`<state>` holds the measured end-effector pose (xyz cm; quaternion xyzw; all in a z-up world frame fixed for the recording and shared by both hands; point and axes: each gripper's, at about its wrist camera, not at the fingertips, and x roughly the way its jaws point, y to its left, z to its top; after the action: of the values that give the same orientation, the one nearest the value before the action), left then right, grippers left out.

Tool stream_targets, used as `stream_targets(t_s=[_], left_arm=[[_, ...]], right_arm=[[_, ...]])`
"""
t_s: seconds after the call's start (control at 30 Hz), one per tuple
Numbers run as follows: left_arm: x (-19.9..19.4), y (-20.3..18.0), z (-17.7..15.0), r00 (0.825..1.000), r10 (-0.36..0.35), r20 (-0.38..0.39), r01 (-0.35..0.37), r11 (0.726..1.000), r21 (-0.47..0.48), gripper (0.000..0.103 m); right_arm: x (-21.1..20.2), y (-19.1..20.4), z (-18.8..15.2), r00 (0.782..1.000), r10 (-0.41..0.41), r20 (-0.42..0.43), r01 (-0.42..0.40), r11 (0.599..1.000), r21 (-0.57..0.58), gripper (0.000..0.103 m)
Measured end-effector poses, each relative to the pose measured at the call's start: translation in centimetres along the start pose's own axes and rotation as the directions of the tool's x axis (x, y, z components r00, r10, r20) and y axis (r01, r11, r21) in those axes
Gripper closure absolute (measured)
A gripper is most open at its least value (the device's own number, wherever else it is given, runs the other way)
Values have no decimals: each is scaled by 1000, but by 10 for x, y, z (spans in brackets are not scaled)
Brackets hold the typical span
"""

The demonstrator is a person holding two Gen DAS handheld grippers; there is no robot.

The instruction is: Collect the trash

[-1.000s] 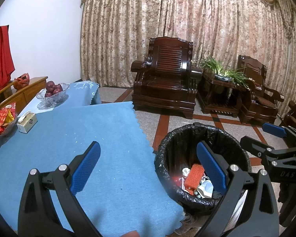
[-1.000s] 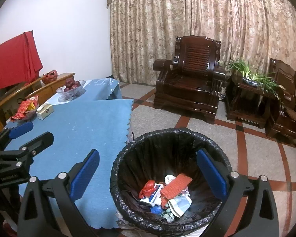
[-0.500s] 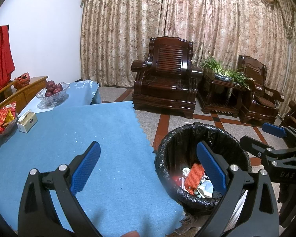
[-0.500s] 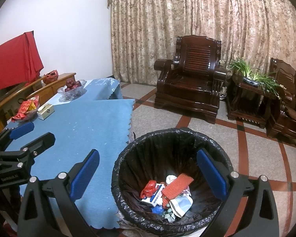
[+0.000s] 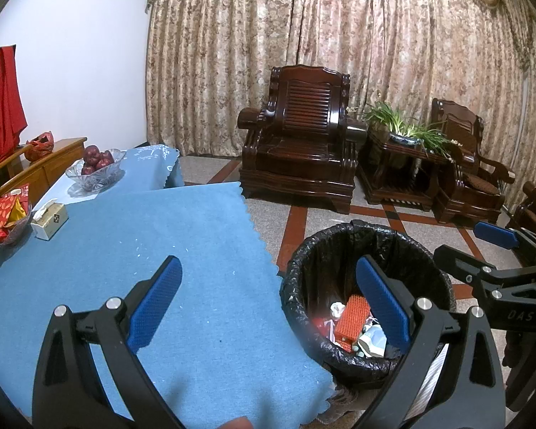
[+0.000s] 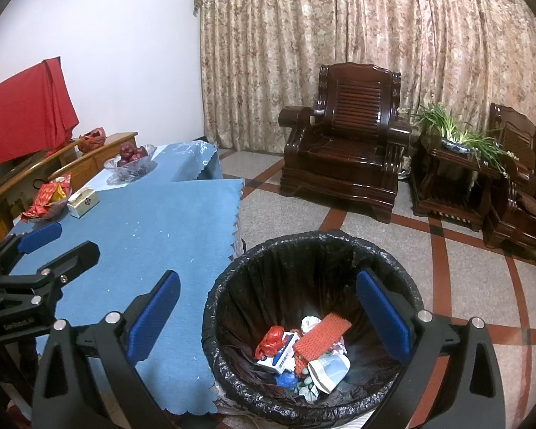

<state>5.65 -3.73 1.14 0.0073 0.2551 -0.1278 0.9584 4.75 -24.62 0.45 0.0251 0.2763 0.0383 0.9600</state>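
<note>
A round bin with a black liner (image 6: pixel 264 257) stands on the floor at the table's near right corner; it also shows in the left wrist view (image 5: pixel 318 246). Inside lie an orange ridged piece (image 6: pixel 321 334), a red wrapper (image 6: pixel 269 336), a white-blue packet (image 6: pixel 327 366) and other scraps. My right gripper (image 6: pixel 268 316) is open and empty above the bin. My left gripper (image 5: pixel 268 298) is open and empty over the table's near right edge, beside the bin.
The table with a blue cloth (image 5: pixel 132 243) holds a tissue box (image 5: pixel 50 220), a dish of red packets (image 5: pixel 5 216) and a glass bowl of fruit (image 5: pixel 96 168) at its far left. Dark wooden armchairs (image 5: pixel 300 153) and a plant stand (image 5: pixel 407 164) stand by the curtain.
Both grippers have drifted very slightly; the right view has shifted a little to the left. Nothing was taken hold of or let go.
</note>
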Motion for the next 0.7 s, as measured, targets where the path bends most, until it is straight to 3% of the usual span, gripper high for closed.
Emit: stream_targets(t_s=[0.7], left_arm=[[0, 0, 1, 1000, 0, -1, 0, 1000, -1, 8]], right_arm=[[0, 1, 0, 1000, 0, 1, 0, 1000, 0, 6]])
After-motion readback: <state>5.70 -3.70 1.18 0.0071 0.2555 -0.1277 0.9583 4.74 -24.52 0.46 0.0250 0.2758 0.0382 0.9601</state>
